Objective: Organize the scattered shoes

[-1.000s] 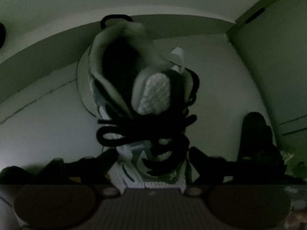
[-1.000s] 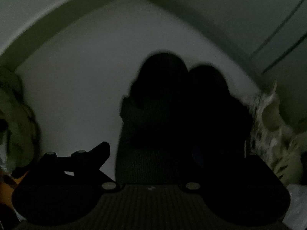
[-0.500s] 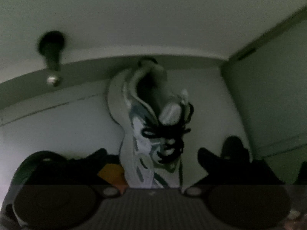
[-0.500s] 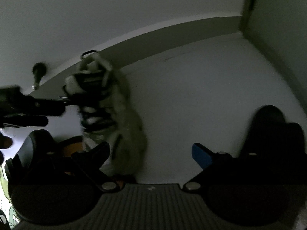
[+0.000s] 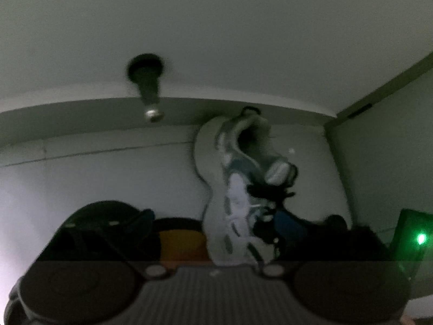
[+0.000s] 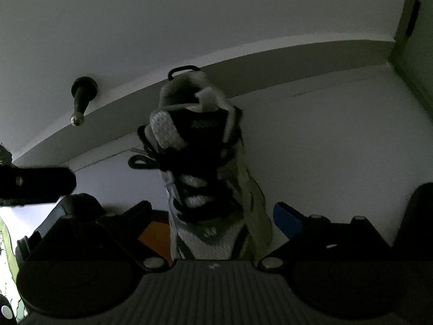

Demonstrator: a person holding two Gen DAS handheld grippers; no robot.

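A white and grey sneaker with black laces [image 5: 238,189] stands on the pale floor with its heel against the baseboard, and it also shows in the right wrist view [image 6: 205,168]. My left gripper [image 5: 213,224] is open, and the shoe's toe lies between its fingers. My right gripper [image 6: 211,214] is open around the shoe's toe, its blue pad [image 6: 286,219] to the right. The left gripper's body [image 6: 35,184] shows at the left of the right wrist view.
A dark doorstop [image 5: 147,92] sticks out of the wall above the baseboard, also seen in the right wrist view [image 6: 81,100]. A door frame [image 5: 379,103] closes the corner at the right. A green light [image 5: 420,238] glows at the far right.
The left gripper has let go of the sneaker and drawn back from it. The right gripper has swung away from the dark shoes toward this sneaker, and its fingers now flank the toe.
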